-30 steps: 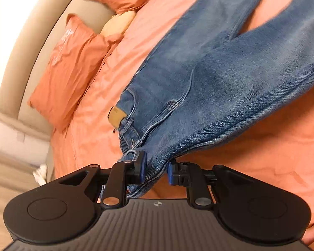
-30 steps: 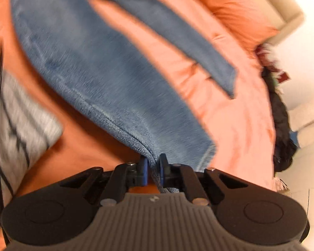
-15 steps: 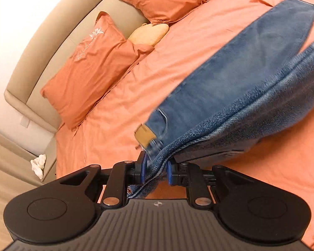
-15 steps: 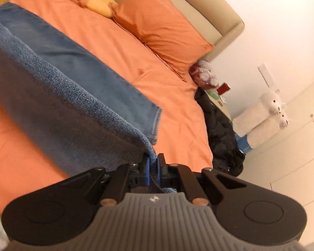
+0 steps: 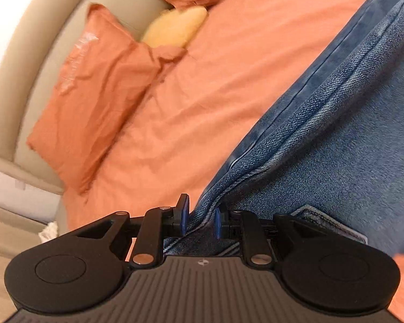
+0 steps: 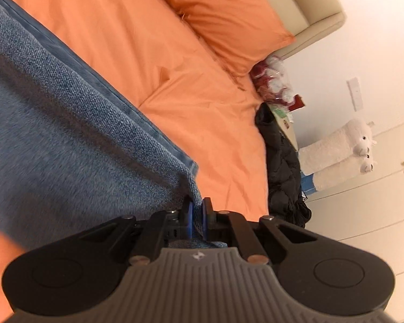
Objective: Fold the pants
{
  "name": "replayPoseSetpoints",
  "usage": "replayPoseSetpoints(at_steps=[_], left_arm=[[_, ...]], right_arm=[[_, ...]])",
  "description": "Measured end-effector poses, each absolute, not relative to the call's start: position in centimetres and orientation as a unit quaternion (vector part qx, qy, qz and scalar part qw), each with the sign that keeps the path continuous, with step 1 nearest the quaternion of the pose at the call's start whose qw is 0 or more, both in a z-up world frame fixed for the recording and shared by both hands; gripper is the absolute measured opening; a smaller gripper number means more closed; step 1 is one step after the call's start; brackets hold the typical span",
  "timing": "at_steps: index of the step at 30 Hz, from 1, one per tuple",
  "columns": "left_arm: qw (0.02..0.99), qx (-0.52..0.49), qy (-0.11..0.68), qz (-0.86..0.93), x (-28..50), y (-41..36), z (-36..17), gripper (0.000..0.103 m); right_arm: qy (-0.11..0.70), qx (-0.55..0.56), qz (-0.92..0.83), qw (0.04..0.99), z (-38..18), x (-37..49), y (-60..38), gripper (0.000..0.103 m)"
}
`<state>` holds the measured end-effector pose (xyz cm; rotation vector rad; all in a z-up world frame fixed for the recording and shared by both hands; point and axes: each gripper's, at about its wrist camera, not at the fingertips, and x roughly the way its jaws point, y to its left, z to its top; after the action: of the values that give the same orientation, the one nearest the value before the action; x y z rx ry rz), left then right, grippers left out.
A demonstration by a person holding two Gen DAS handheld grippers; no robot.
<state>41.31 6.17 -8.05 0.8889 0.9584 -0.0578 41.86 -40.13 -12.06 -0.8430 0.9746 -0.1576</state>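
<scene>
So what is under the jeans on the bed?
Under the jeans only the orange bed sheet shows, around their edges. The jeans cover whatever lies beneath their middle. Both grippers pinch the denim.

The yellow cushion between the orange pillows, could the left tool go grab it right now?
Probably not yet: the left tool is shut on the jeans. The bedspread toward the yellow cushion looks clear otherwise.
</scene>
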Motion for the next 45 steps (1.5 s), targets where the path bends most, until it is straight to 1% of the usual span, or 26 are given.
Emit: replayPoseSetpoints(at_steps=[5, 10, 13, 15, 17, 20, 23, 26, 30, 35, 37, 39, 41, 42, 43, 44, 45], left_arm=[[0.77, 0.398, 0.496, -0.047, 45.5, 6.8, -13.5, 0.022], [0.768, 0.389, 0.505, -0.056, 46.1, 7.2, -16.3, 0.021], [0.78, 0.389, 0.486, -0.055, 45.0, 7.5, -15.7, 0.021], [0.798, 0.395, 0.452, -0.058, 42.7, 7.7, -13.7, 0.02], [0.816, 0.389, 0.422, -0.064, 40.6, 8.4, -11.0, 0.02], [0.829, 0.375, 0.411, -0.056, 39.2, 8.9, -7.9, 0.02], [0.828, 0.365, 0.422, -0.054, 40.3, 8.6, -6.6, 0.021], [0.82, 0.365, 0.438, -0.053, 43.1, 8.4, -8.0, 0.021], [0.809, 0.375, 0.449, -0.056, 45.6, 8.1, -11.0, 0.021], [0.812, 0.353, 0.462, -0.047, 47.9, 8.2, -13.1, 0.022], [0.806, 0.359, 0.469, -0.047, 48.2, 8.2, -13.9, 0.029], [0.803, 0.355, 0.477, -0.046, 48.6, 8.5, -14.6, 0.031], [0.8, 0.359, 0.479, -0.039, 48.6, 8.6, -15.0, 0.043], [0.8, 0.365, 0.475, -0.03, 48.7, 8.6, -15.1, 0.066], [0.804, 0.37, 0.466, -0.021, 48.8, 8.8, -14.9, 0.083], [0.809, 0.368, 0.457, -0.017, 48.7, 9.2, -14.5, 0.088], [0.813, 0.359, 0.458, -0.014, 48.7, 9.7, -13.9, 0.09]], right_arm=[[0.489, -0.405, -0.057, 0.771, -17.6, 46.1, -39.2, 0.0], [0.505, -0.409, -0.044, 0.759, -20.9, 47.6, -39.4, 0.0], [0.499, -0.422, -0.035, 0.756, -20.7, 47.1, -39.4, 0.0], [0.485, -0.443, -0.025, 0.753, -18.8, 45.4, -39.0, 0.0], [0.472, -0.455, -0.011, 0.755, -15.8, 43.4, -38.9, 0.0], [0.471, -0.444, -0.02, 0.762, -12.0, 43.0, -39.3, 0.0], [0.467, -0.437, -0.039, 0.768, -10.7, 44.6, -39.3, 0.0], [0.478, -0.428, -0.049, 0.765, -12.1, 47.3, -38.7, 0.0], [0.498, -0.442, -0.058, 0.744, -16.2, 49.8, -37.4, 0.0], [0.517, -0.442, -0.083, 0.729, -20.0, 51.9, -36.8, 0.0], [0.519, -0.434, -0.087, 0.731, -20.8, 52.3, -36.9, 0.0], [0.521, -0.423, -0.091, 0.736, -21.3, 52.8, -37.2, 0.001], [0.521, -0.418, -0.096, 0.738, -21.8, 53.1, -37.4, 0.003], [0.519, -0.418, -0.099, 0.739, -21.7, 53.0, -37.3, 0.004], [0.518, -0.415, -0.1, 0.742, -21.6, 53.0, -37.4, 0.009], [0.514, -0.409, -0.102, 0.747, -21.1, 52.8, -37.4, 0.013], [0.508, -0.4, -0.106, 0.756, -20.4, 52.5, -37.2, 0.027]])
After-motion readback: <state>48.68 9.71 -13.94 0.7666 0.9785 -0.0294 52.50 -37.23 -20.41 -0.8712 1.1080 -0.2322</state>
